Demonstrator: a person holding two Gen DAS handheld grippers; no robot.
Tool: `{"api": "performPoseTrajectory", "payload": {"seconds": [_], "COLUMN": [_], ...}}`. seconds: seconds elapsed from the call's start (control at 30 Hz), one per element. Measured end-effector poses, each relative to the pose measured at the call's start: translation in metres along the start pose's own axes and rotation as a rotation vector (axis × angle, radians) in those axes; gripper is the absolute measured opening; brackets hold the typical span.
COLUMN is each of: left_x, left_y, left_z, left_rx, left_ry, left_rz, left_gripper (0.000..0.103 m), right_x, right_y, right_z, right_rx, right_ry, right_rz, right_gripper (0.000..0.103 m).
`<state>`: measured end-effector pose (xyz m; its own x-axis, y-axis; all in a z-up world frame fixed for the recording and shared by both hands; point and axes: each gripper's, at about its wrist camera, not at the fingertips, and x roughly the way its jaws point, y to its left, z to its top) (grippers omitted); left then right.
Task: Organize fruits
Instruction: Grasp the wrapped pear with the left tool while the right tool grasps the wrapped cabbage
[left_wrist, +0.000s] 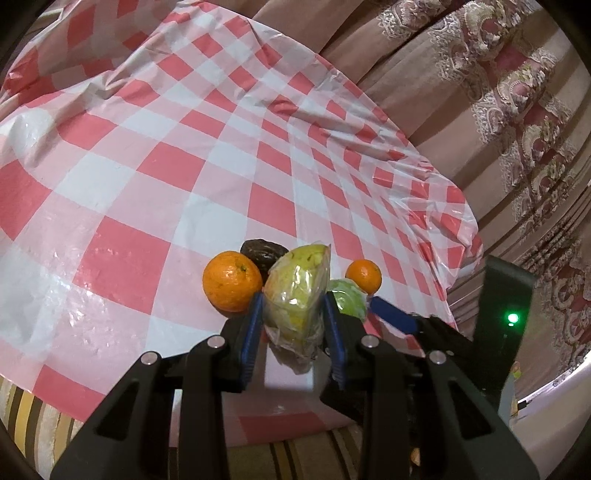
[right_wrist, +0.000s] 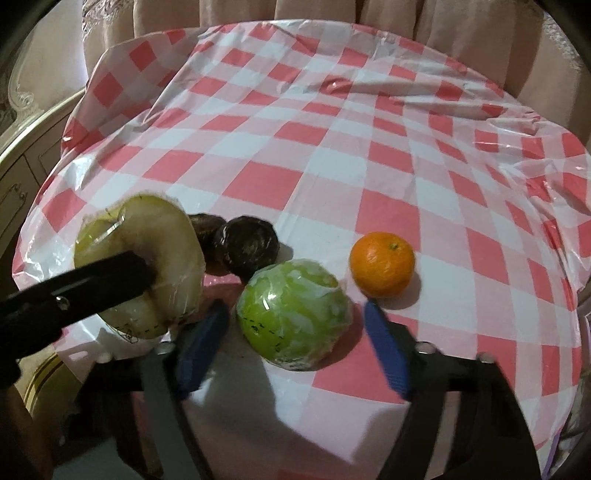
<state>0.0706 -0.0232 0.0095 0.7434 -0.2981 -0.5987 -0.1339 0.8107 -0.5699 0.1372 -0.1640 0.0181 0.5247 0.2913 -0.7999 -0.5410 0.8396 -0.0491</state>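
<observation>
Two wrapped cabbages on checkered tabletop (right_wrist: 332, 155). Left tongs (left_wrist: 293, 314) clamp the cut cabbage wedge (left_wrist: 297, 295); right tongs (right_wrist: 295, 325) spread wide, straddling the round green cabbage (right_wrist: 293, 314). Large orange (left_wrist: 232, 280) beside wedge; small orange (right_wrist: 382, 264) just beyond right tongs.

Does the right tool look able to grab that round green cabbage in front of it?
Probably yes. The right tool is open, its blue fingers on either side of the cabbage, with nothing between. The orange sits apart, further right.
</observation>
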Motion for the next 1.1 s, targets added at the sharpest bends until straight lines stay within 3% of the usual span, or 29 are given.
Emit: {"api": "performPoseTrajectory", "payload": {"seconds": [1.1], "left_x": [-0.003], "left_y": [-0.014], "left_z": [-0.003], "left_rx": [0.039], "left_ry": [-0.006], "left_rz": [-0.004], "left_gripper": [0.032], "right_x": [-0.041], "right_y": [-0.015], "right_z": [-0.014], "right_rx": [0.060], "right_ry": [-0.106], "right_rz": [-0.008], "right_gripper": [0.062]}}
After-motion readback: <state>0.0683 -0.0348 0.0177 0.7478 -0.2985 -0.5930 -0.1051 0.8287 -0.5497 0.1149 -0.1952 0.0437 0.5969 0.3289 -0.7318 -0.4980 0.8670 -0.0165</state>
